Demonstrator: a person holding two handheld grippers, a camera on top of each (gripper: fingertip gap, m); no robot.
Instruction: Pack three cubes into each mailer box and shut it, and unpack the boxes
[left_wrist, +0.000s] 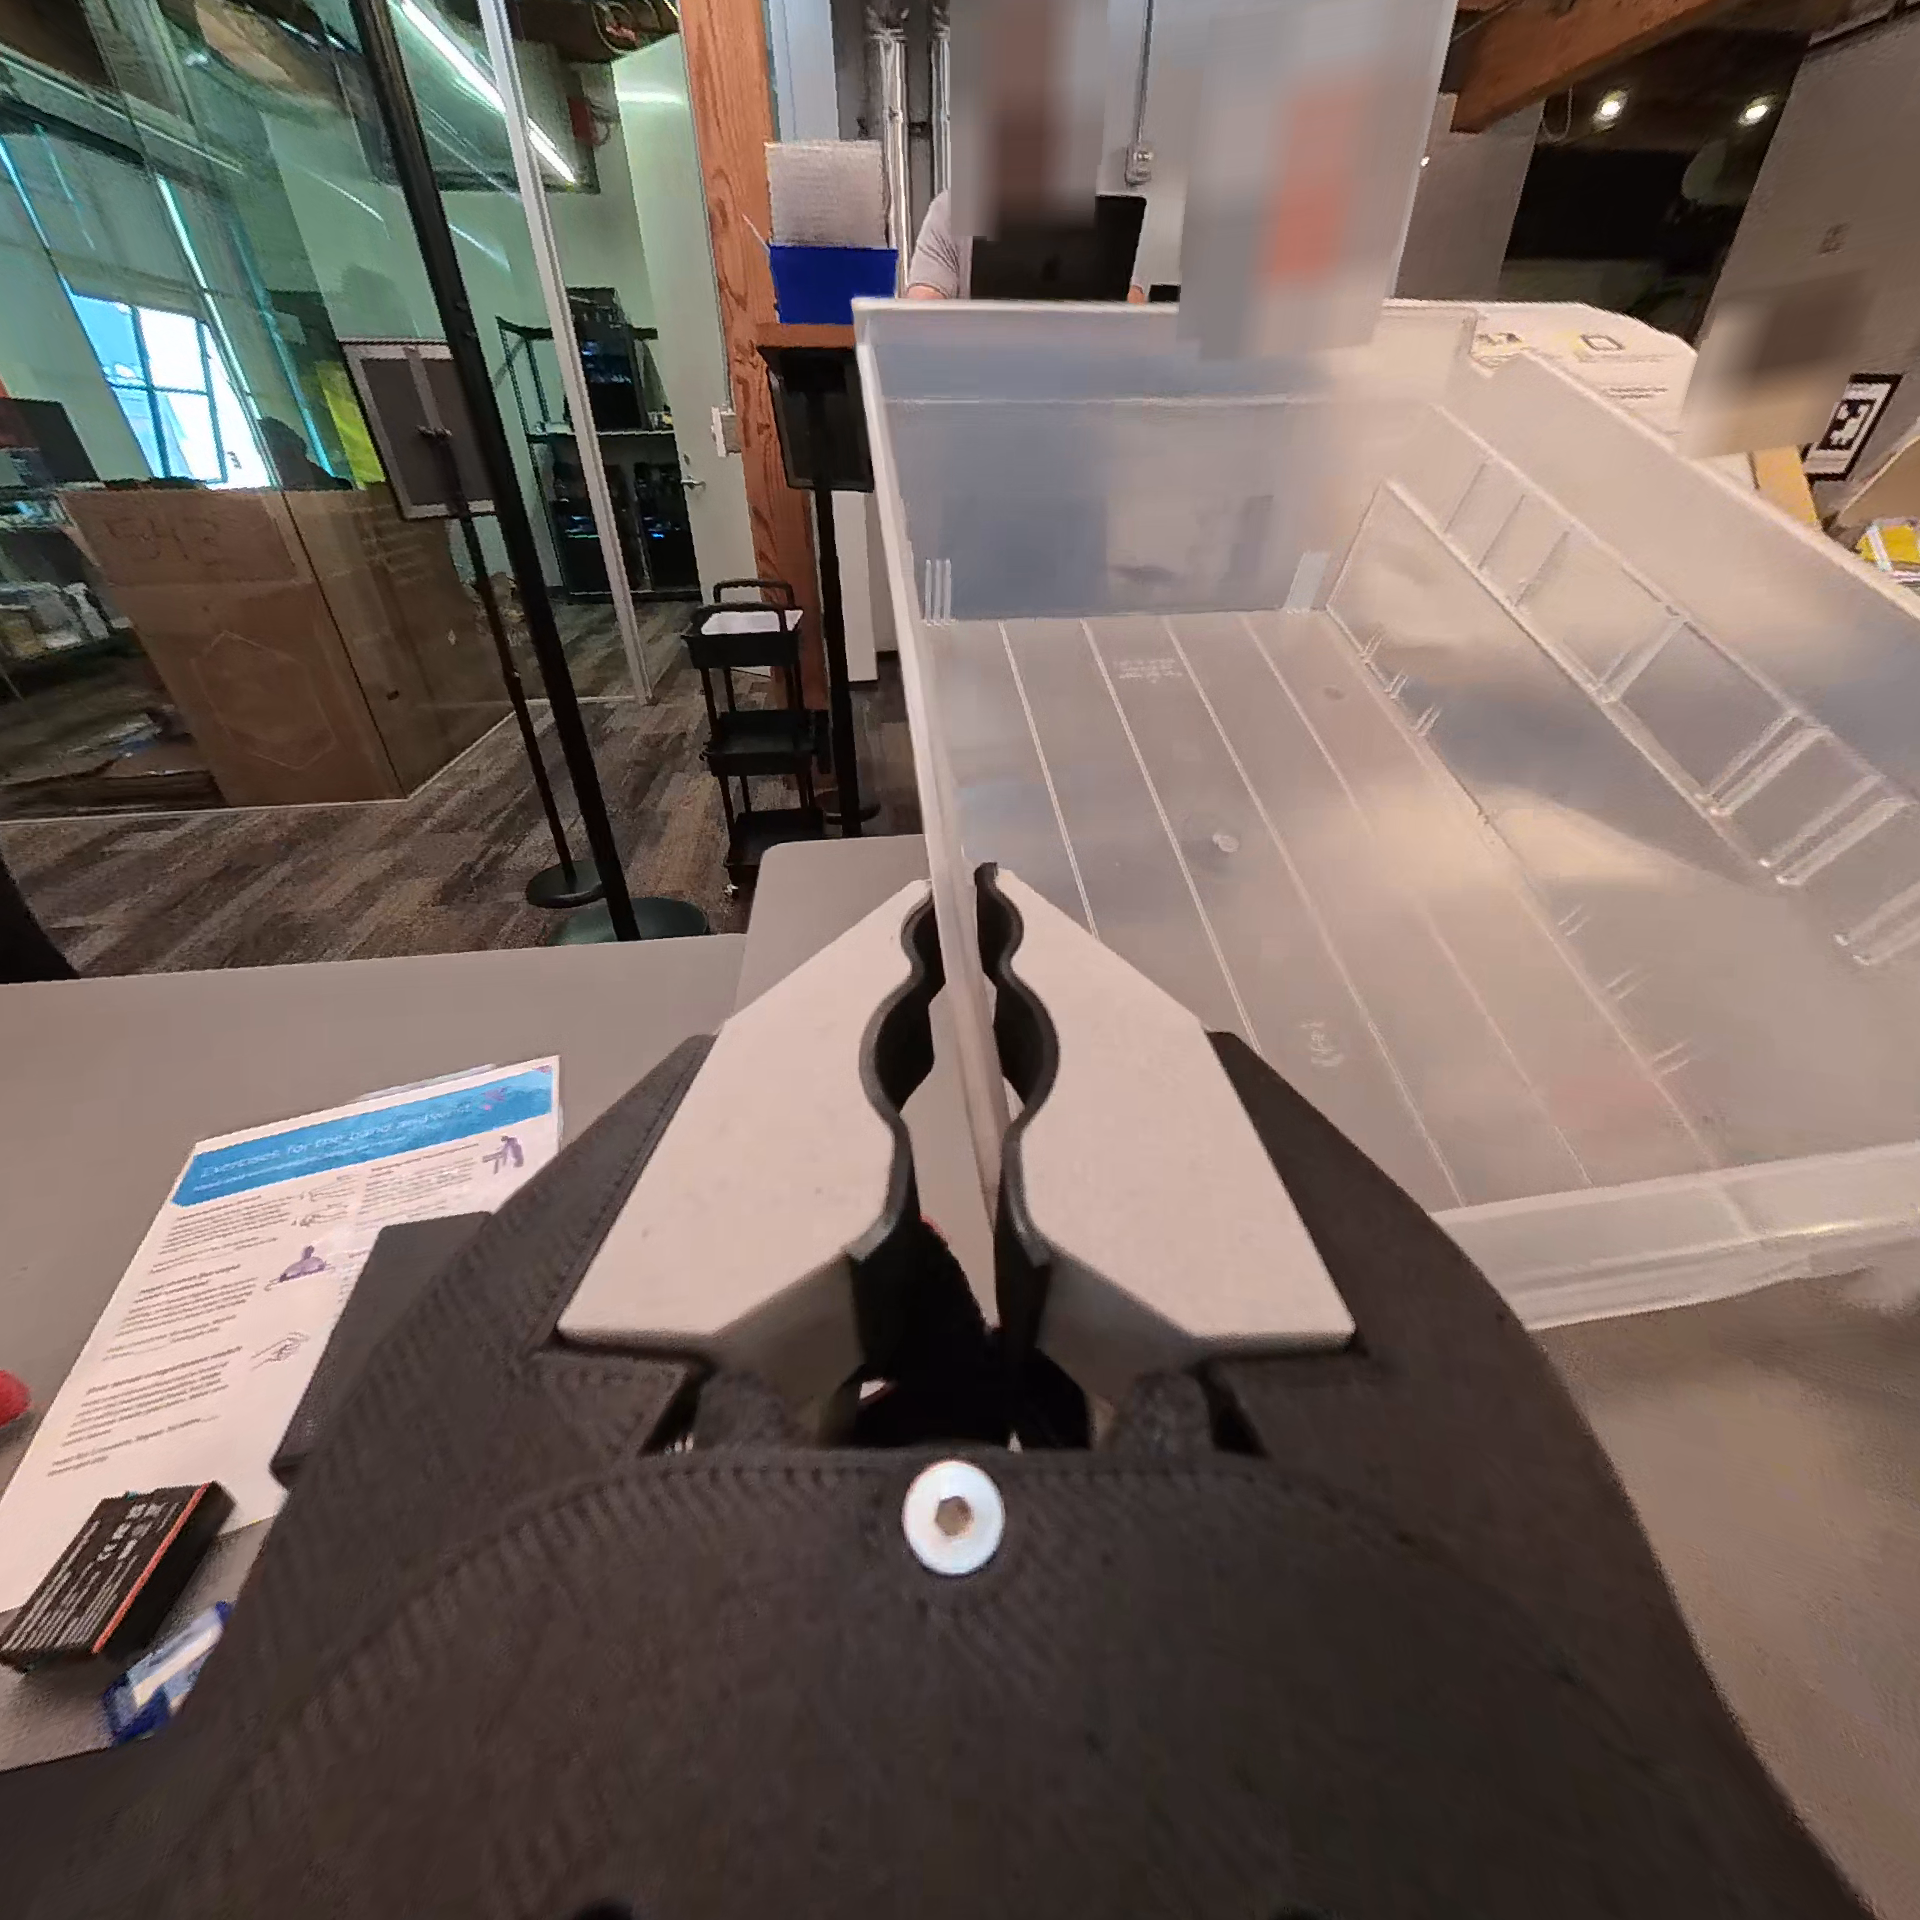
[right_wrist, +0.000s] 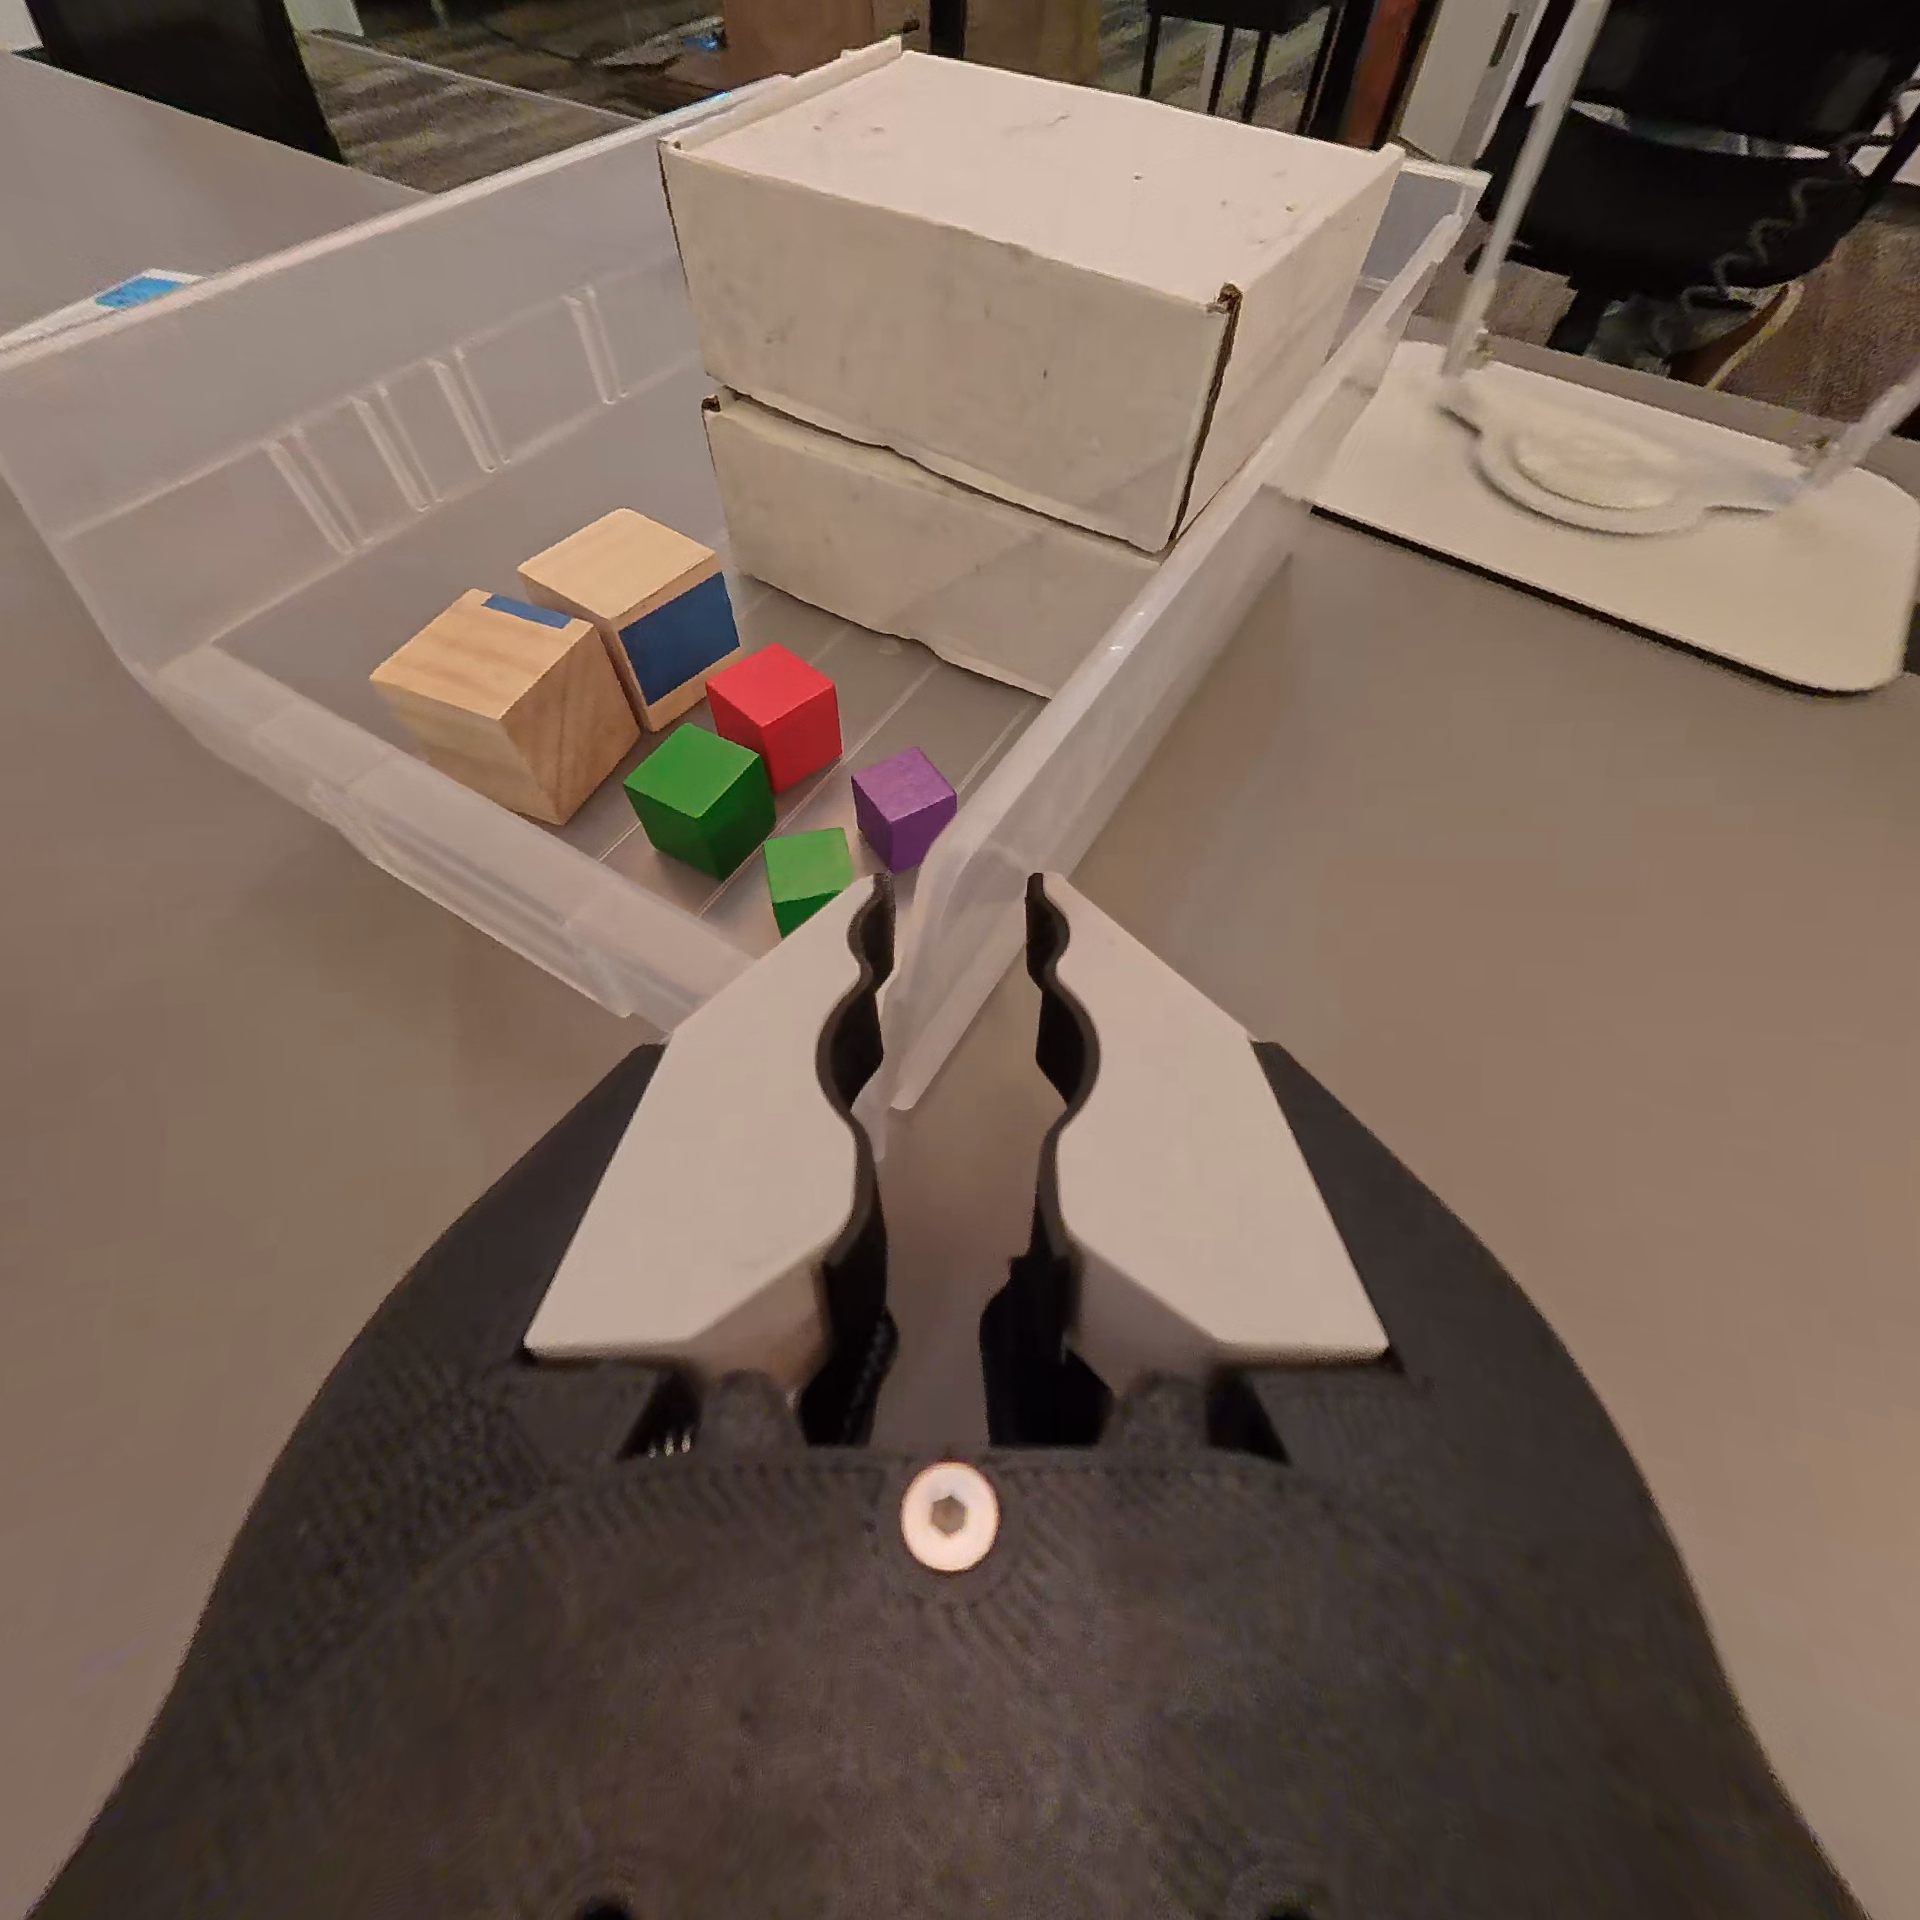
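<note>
In the left wrist view, my left gripper (left_wrist: 956, 883) is shut on the near left wall of a clear plastic bin (left_wrist: 1351, 883) with nothing in it. In the right wrist view, my right gripper (right_wrist: 961, 894) is open, and its fingers straddle the near right wall of a second clear bin (right_wrist: 312, 343). That bin holds two shut white mailer boxes, the upper one (right_wrist: 987, 281) stacked on the lower one (right_wrist: 914, 561). In front of them lie two wooden cubes (right_wrist: 499, 707), a red cube (right_wrist: 777, 712), a large green cube (right_wrist: 698, 795), a small green cube (right_wrist: 808, 873) and a purple cube (right_wrist: 902, 805).
Both bins stand on a grey table. A printed leaflet (left_wrist: 260, 1268) and a small black block (left_wrist: 114, 1569) lie left of my left gripper. A white base with a clear stand (right_wrist: 1621, 540) sits right of the second bin. A person (left_wrist: 940, 249) is behind the empty bin.
</note>
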